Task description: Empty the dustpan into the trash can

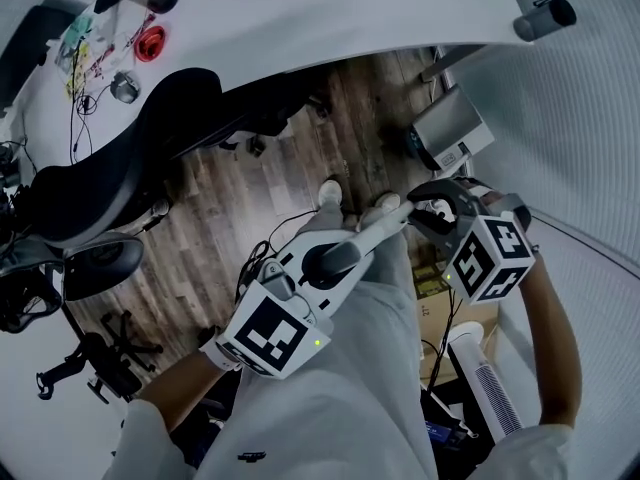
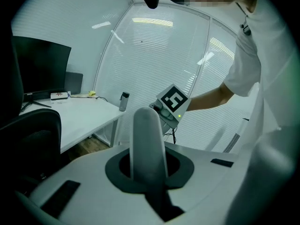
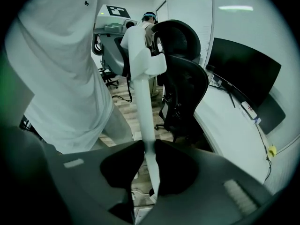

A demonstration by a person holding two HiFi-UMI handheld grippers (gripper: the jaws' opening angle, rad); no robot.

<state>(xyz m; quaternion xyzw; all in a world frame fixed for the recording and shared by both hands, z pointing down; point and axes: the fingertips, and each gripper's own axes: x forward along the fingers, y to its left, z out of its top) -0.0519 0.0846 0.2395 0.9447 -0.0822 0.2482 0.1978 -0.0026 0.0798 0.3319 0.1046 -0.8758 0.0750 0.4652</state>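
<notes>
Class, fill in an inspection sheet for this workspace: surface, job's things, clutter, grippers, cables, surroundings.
Surface: dark wood plank floor.
Job's things: white handle held slanting in front of the person; the pan itself and a trash can cannot be made out.
Clutter: black office chair, cardboard box, white tower unit.
Grippers: left gripper shut on the handle's rounded end; right gripper shut on its shaft further down.
Cables: black cable on the floor.
Surroundings: white desk, monitor, slatted blinds.
</notes>
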